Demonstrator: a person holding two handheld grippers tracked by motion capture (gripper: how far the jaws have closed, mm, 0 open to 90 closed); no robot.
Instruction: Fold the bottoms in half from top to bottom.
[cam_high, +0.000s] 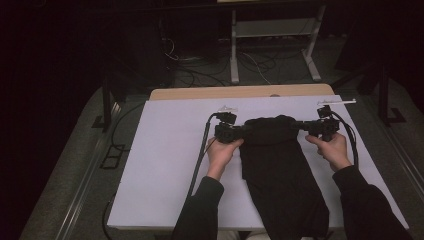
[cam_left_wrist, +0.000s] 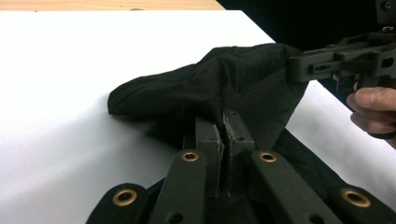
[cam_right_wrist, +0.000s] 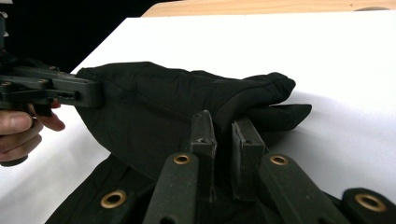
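A black garment (cam_high: 278, 165) lies lengthwise on the white table (cam_high: 165, 165), its far end lifted into a fold between my two grippers. My left gripper (cam_high: 242, 130) is shut on the left side of that lifted edge; in the left gripper view its jaws pinch black cloth (cam_left_wrist: 210, 88) at the left gripper (cam_left_wrist: 223, 122). My right gripper (cam_high: 299, 125) is shut on the right side of the edge; in the right gripper view the right gripper (cam_right_wrist: 223, 125) has cloth (cam_right_wrist: 159, 102) bunched between its jaws. Each gripper view also shows the other gripper clamped on the fabric.
The near end of the garment hangs over the table's front edge (cam_high: 240, 231). A wooden strip (cam_high: 240, 92) borders the table's far side. Beyond it stand a white metal frame (cam_high: 272, 35) and cables on the floor. White surface lies open left of the garment.
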